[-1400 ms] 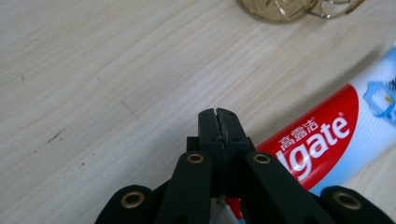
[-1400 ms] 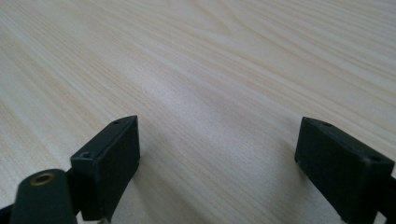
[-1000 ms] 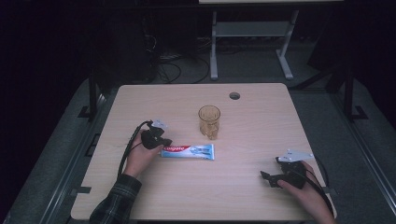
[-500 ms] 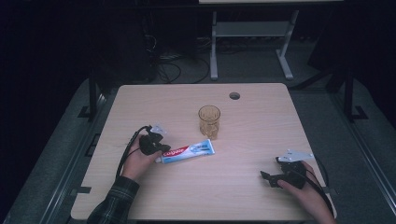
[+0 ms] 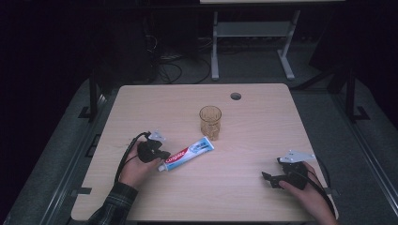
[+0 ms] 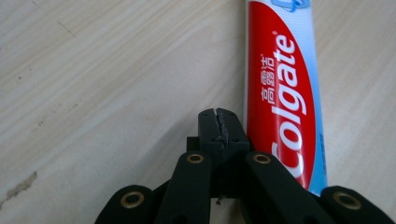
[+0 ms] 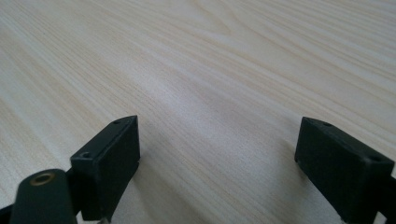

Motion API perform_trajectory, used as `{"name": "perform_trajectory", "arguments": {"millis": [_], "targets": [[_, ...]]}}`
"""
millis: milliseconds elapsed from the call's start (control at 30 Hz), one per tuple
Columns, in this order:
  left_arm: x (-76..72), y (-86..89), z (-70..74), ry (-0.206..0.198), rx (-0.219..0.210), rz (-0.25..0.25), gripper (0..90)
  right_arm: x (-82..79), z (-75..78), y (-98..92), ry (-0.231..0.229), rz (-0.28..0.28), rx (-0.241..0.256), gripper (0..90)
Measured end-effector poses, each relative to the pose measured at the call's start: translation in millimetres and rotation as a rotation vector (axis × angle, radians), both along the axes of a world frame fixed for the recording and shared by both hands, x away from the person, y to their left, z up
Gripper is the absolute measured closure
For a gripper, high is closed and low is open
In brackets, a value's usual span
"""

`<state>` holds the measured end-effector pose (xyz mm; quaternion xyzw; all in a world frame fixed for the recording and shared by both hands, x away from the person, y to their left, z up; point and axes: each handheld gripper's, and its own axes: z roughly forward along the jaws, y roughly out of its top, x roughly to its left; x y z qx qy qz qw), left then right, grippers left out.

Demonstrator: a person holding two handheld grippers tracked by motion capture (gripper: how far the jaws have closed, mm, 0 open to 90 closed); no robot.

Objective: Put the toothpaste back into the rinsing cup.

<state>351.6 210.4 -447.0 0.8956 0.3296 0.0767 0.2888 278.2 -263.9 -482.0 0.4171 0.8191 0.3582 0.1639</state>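
A red, white and blue Colgate toothpaste tube [image 5: 187, 153] lies on the wooden table [image 5: 263, 136], slanting up to the right toward an amber glass [image 5: 210, 122]. My left gripper [image 5: 158, 154] sits at the tube's cap end on the left. In the left gripper view its jaws are pressed together [image 6: 219, 123], and the tube [image 6: 280, 93] runs alongside them on their right, not between them. Near the table's front right, my right gripper [image 5: 270, 178] rests low and open. Its two pads [image 7: 116, 154] stand wide apart over bare wood.
The empty glass stands upright just beyond the tube's far end. A round cable hole [image 5: 235, 96] is in the table's back edge area. A metal stand [image 5: 253, 42] and cables lie on the dark floor behind the table.
The tube has swung from lying level to slanting, its far end now nearer the glass. My left gripper moved slightly toward the front with the cap end. The right gripper stayed still.
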Motion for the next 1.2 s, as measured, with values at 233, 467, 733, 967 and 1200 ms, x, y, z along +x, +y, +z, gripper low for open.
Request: {"name": "perform_trajectory", "arguments": {"millis": [233,467,733,967,1200], "targets": [[-10.7,3.1,0.3,0.011,-0.004,0.004,90.0,0.0,0.0,0.0,0.0,0.0,0.0,13.4],[-20.9,0.1,0.0,0.019,0.002,-0.02,90.0,0.0,0.0,0.0,0.0,0.0,0.0,13.3],[-24.6,-2.0,1.3,0.018,0.002,-0.02,90.0,0.0,0.0,0.0,0.0,0.0,0.0,13.4],[-20.4,1.5,8.4,0.003,-0.003,0.042,81.7,0.0,0.0,0.0,0.0,0.0,0.0,13.3],[-13.7,2.3,19.9,-0.026,-0.007,0.075,62.9,0.0,0.0,0.0,0.0,0.0,0.0,13.3]]}}
